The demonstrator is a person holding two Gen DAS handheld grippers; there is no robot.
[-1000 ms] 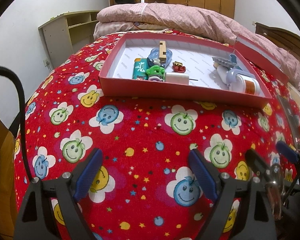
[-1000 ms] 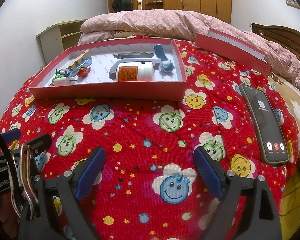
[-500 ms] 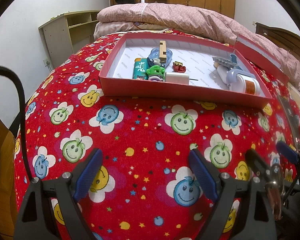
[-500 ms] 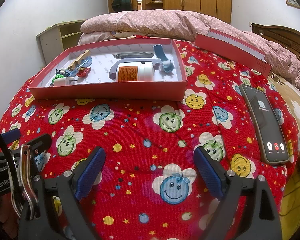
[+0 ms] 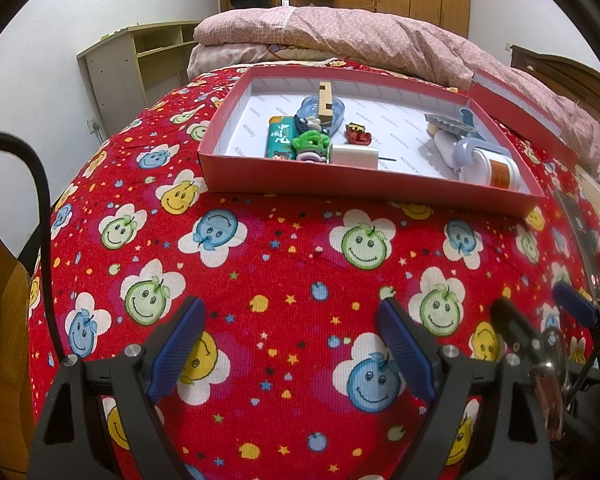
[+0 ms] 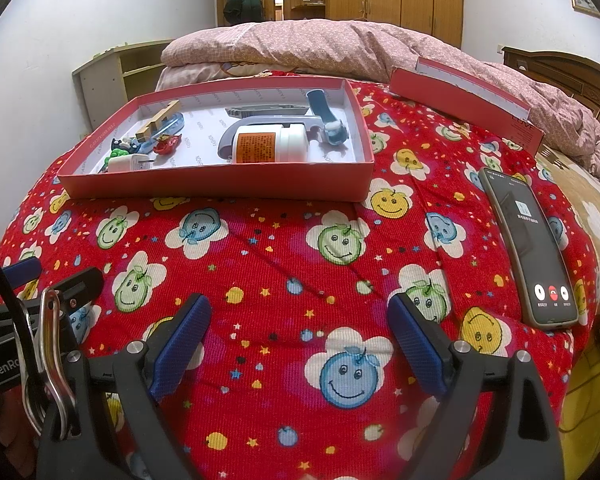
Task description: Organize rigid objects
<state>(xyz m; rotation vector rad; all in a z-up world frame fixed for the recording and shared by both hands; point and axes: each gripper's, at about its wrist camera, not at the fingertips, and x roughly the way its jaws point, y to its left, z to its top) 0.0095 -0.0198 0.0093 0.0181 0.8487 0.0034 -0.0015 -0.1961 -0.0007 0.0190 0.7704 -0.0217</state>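
A shallow red box (image 5: pixel 356 188) (image 6: pixel 220 184) sits on the red smiley-print bedspread. It holds several small things: a wooden block (image 5: pixel 325 100), a green card pack (image 5: pixel 279 140), a white charger (image 5: pixel 354 155), a small red toy (image 5: pixel 358 135) and a lint roller with an orange label (image 5: pixel 496 168) (image 6: pixel 260 148). My left gripper (image 5: pixel 292 344) is open and empty, low over the bedspread well in front of the box. My right gripper (image 6: pixel 300 340) is open and empty too, beside it.
A phone (image 6: pixel 528 244) with a lit call screen lies on the bedspread at the right. The red box lid (image 6: pixel 468 100) leans behind the box at the right. A pink quilt (image 6: pixel 340 44) lies beyond. A shelf unit (image 5: pixel 140 64) stands at the left wall.
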